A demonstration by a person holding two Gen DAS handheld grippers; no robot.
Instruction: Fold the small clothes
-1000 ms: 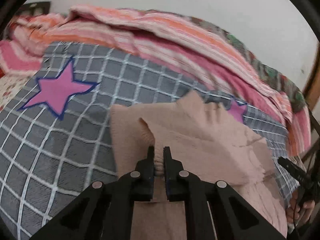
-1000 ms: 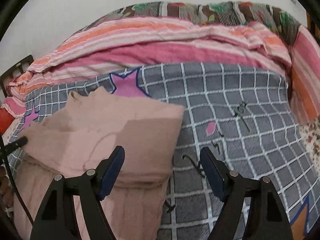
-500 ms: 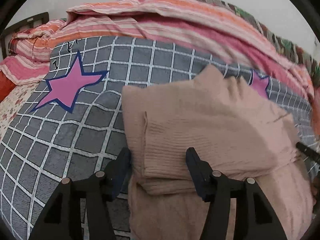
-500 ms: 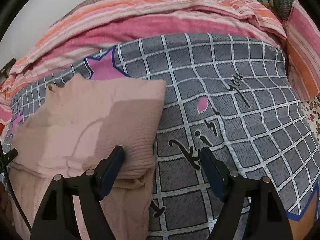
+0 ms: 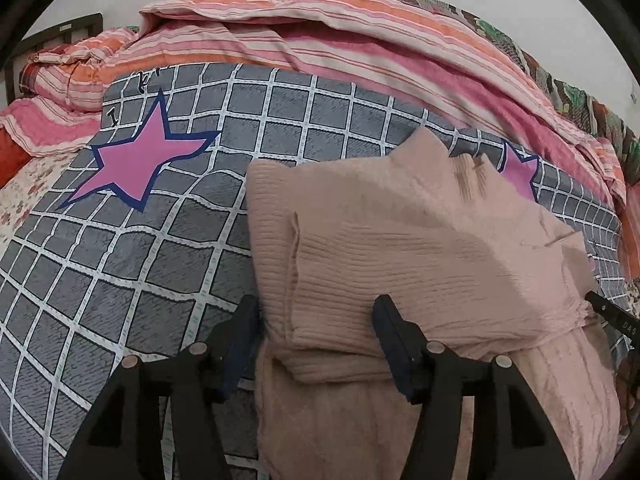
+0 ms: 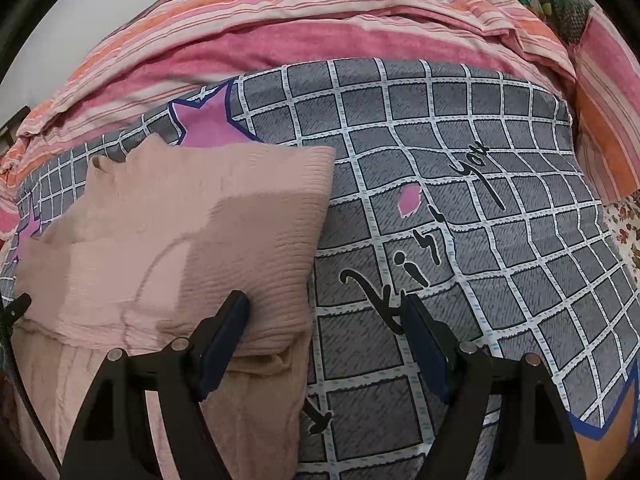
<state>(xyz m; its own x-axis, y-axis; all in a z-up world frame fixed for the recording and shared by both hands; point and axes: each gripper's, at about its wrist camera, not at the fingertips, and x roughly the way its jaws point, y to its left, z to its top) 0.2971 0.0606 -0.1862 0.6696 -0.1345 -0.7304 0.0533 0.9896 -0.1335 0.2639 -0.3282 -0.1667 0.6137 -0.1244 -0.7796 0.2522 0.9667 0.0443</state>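
A pink ribbed knit garment (image 5: 400, 240) lies on the grey checked bedspread (image 5: 160, 248), its top part folded down over the rest. My left gripper (image 5: 316, 304) hovers over the fold's near left corner. Its jaws are opening, and the folded edge lies between them without the pads pressing on it. My right gripper (image 6: 326, 300) stands open at the right corner of the garment (image 6: 180, 232). One of its fingers is over the fold's edge, the other over bare bedspread (image 6: 500, 240).
A rumpled pink and orange striped quilt (image 5: 320, 32) is heaped along the far side of the bed (image 6: 320, 36). A floral sheet (image 5: 24, 184) shows at the bed's sides. A dark headboard (image 5: 60, 36) stands at the far left.
My left gripper was shut on the garment's edge and has let it go. The fold now lies flat on the bed. The right gripper sank a little and stayed open.
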